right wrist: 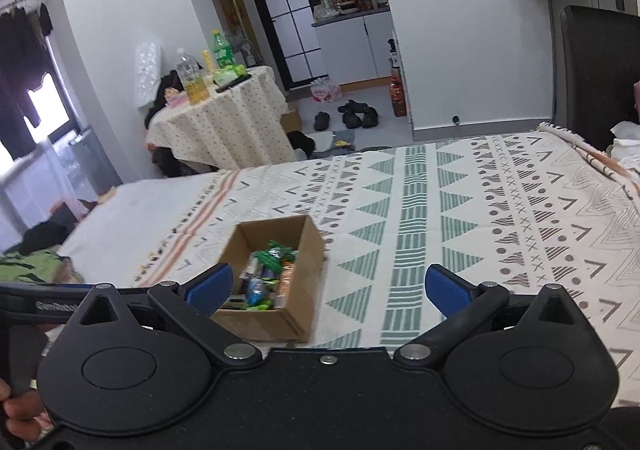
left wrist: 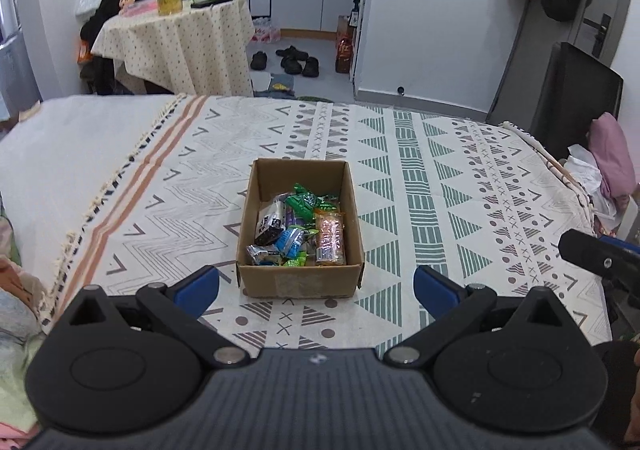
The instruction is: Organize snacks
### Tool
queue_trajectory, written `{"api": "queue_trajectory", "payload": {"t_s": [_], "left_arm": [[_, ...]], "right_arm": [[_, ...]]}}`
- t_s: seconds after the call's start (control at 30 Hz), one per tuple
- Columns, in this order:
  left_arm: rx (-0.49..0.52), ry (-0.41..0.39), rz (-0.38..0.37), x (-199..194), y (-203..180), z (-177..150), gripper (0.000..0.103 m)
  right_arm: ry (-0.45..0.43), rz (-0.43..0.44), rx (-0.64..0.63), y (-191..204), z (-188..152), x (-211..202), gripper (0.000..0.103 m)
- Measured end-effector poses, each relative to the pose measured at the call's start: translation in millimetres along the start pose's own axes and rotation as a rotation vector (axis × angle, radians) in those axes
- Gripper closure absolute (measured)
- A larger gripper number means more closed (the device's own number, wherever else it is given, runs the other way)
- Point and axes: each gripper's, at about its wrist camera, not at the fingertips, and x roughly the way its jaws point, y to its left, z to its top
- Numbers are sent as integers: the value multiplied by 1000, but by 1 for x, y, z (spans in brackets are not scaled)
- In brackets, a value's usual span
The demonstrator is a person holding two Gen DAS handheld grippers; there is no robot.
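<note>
Snacks (left wrist: 298, 228) fill box (left wrist: 300, 284), tools apart

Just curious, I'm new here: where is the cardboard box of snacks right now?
The cardboard box sits on the patterned bedspread, centred ahead of the left gripper.

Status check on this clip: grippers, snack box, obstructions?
Left gripper open, empty. Right gripper open, empty. Cardboard box on patterned cloth, snacks inside. Nothing in the way.
</note>
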Motion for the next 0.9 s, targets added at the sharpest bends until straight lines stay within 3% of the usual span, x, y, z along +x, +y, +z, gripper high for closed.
{"api": "queue_trajectory", "payload": {"t_s": [0.9], "left_arm": [[-7,-122,-17,-74,8,-24,0]], "right_arm": [[-67,-19,-52,16,-13,-68,0]]}}
